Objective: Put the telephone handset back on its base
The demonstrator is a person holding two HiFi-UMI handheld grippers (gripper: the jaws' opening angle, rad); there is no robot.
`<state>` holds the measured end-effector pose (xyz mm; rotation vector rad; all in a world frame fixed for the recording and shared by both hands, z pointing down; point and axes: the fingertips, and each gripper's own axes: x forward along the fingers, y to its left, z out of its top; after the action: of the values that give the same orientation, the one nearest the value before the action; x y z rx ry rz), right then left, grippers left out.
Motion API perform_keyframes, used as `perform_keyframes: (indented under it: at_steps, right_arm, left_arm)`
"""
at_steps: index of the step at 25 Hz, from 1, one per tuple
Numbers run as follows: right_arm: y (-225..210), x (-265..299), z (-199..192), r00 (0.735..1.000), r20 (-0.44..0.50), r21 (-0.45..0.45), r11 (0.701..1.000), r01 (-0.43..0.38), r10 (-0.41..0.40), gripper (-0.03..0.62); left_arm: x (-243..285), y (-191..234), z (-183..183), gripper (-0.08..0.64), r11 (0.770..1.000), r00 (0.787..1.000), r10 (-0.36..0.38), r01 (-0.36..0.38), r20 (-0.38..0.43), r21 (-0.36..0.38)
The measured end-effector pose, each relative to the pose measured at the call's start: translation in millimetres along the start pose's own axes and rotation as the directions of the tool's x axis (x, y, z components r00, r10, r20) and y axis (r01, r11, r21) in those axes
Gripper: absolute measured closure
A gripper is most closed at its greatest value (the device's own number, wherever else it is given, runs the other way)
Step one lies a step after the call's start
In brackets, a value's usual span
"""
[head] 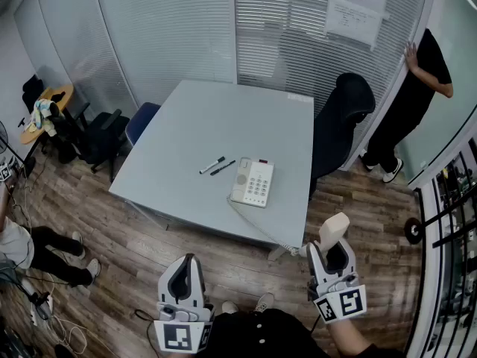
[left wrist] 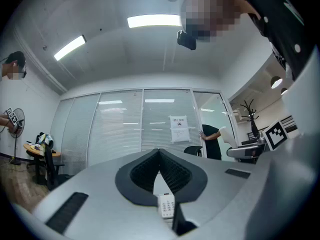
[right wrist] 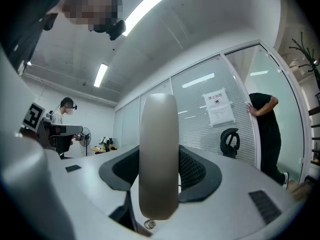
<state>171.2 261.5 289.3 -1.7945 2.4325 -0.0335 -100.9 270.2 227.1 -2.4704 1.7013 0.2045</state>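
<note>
The white telephone base [head: 253, 182] lies near the front right edge of the grey table [head: 194, 125], keypad up. Its coiled cord [head: 261, 230] runs off the edge towards my right gripper [head: 335, 250]. That gripper is held level below the table's front edge, shut on the cream handset [head: 333, 231], which stands upright between its jaws and fills the middle of the right gripper view as handset [right wrist: 159, 159]. My left gripper [head: 186, 265] hovers lower left, shut and empty. Through its jaws the base [left wrist: 167, 205] shows small.
Two pens [head: 217, 166] lie on the table left of the base. A black office chair [head: 343, 114] stands at the table's right side, a blue chair [head: 140, 122] at its left. A person [head: 414, 99] stands by the glass wall; another person's legs [head: 52, 252] are at the left.
</note>
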Motion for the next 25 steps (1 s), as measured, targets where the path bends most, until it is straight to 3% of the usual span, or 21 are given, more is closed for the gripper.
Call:
perform_keyframes:
  at_steps: [4,17,25]
  right_arm:
    - [3.8,-3.4,-0.1,1.0,0.001,-0.011,1.0,-0.005,0.005,0.364]
    - [-4.4,0.1,4.5,1.0,0.012,0.046,0.999,-0.018,0.018,0.364]
    - [-16.5,3.3,5.8,0.998,0.02,0.062,0.996,-0.064,0.063,0.364]
  left_arm:
    - [-4.7,-0.6,1.8,0.545,1.0,1.0,0.004,-0.004,0.018,-0.002]
    - [-1.7,-5.8,-4.2,0.546,0.999,0.999,0.033,-0.033,-0.03,0.006]
    - [-0.6,-20.8,-7.5,0.546,0.998,0.998,0.066,-0.066,-0.009,0.025]
